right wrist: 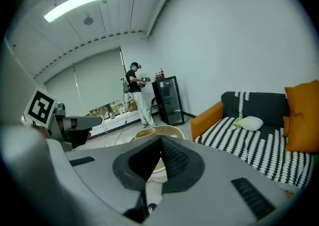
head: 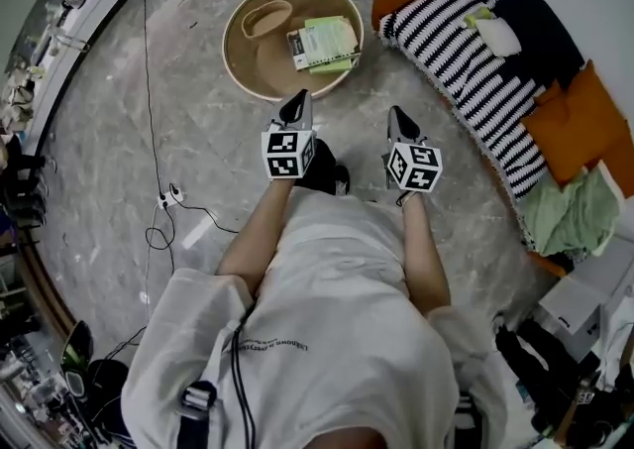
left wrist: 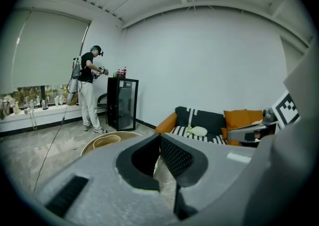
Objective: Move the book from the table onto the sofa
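A green book (head: 327, 44) lies with another on the round, low wooden table (head: 245, 65) at the top of the head view. The sofa (head: 466, 75), with a black-and-white striped cover and orange cushions, runs along the right. Both grippers are held side by side in front of me, short of the table. My left gripper (head: 296, 106) (left wrist: 159, 136) has its jaws together with nothing in them. My right gripper (head: 399, 122) (right wrist: 160, 140) is shut and empty too. In both gripper views the jaws hide the book; the table rim (left wrist: 99, 140) (right wrist: 169, 129) and the sofa (left wrist: 199, 120) (right wrist: 249, 140) show beyond them.
A small wooden bowl (head: 265, 18) sits on the table beside the books. A white pillow (head: 498, 36) and green cloth (head: 570, 214) lie on the sofa. A cable (head: 158, 209) trails over the floor at left. Another person (left wrist: 90, 90) stands by a black cabinet (left wrist: 122, 103).
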Motion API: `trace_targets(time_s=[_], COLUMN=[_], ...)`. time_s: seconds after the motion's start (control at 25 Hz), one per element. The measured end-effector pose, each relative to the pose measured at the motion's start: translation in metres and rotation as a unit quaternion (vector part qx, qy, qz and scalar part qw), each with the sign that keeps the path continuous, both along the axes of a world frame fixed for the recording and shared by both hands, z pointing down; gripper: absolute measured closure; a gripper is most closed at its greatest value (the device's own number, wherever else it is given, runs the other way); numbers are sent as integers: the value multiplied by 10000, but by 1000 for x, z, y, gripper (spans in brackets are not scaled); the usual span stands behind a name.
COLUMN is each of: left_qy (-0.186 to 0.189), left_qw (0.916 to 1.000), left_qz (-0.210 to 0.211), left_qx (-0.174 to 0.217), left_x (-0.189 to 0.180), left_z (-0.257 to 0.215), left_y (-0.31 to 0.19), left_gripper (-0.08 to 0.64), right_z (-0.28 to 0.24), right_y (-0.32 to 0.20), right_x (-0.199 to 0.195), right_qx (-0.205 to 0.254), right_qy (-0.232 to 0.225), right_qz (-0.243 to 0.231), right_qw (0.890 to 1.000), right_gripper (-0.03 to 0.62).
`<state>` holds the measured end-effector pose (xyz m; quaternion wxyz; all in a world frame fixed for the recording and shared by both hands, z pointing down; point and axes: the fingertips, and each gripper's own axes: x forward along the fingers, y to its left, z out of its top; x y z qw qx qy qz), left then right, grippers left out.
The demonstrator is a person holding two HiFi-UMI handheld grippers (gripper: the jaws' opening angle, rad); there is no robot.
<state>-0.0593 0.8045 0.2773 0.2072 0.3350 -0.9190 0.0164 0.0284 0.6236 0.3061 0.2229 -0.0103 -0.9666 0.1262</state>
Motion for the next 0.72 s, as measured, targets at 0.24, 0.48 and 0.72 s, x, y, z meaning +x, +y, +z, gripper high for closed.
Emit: trace_targets(time_s=[0.24,0.48,0.72], left_qy=[10,52,327], left_qw=[9994,9980,9989], left_qz=[337,616,320], left_qx=[39,-141,-98], left_x=[-10,-30,-73], left_z=[2,12,28], left_y=[-37,-55,-54], left_gripper=[551,551,551], right_z=[8,11,20], right_y=[-31,-56,-62], right_x=[8,-15,-52], right_qx=[-15,-145,26], right_qy=[77,28,276], right_qz=[387,697,416], right_qw=[9992,9975,9988], right_gripper=[586,586,586])
